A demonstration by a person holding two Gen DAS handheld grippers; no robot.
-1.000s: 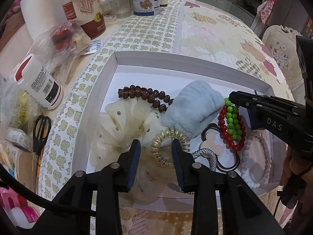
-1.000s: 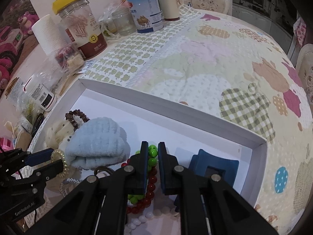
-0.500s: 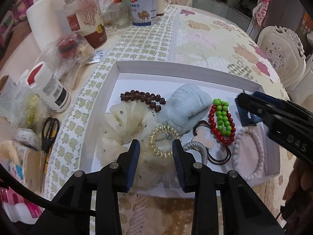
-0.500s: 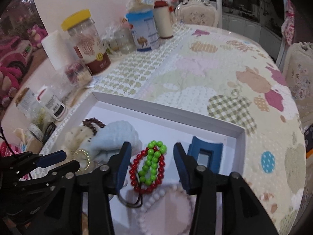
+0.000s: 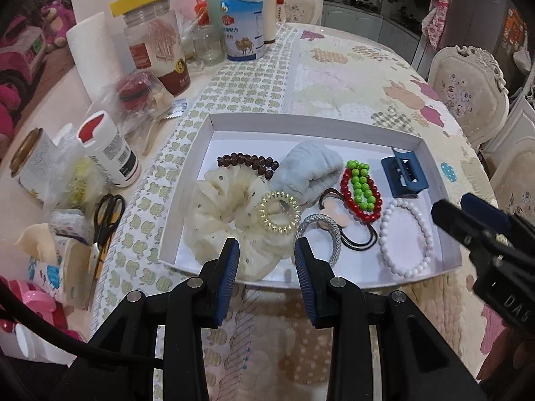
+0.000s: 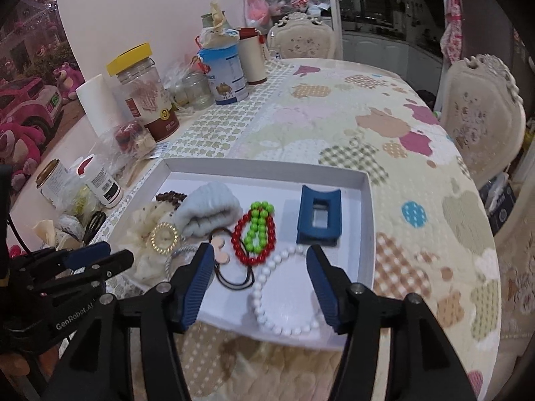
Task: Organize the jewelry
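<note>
Tongs first: left gripper (image 5: 265, 269) hangs released and empty over the white tray's (image 5: 314, 121) near edge; right gripper (image 6: 260, 282) is opening, nothing between its jaws. Red bead bracelet (image 6: 255, 239) circles the green bead bracelet (image 6: 257, 225) mid-tray, white bead bracelet (image 6: 284, 297) and blue claw clip (image 6: 317, 215) toward the right edge.

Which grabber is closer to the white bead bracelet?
Right. The right gripper, jaws opening, hangs just above the white bead bracelet; the left gripper hangs by the cream scrunchie.
</note>
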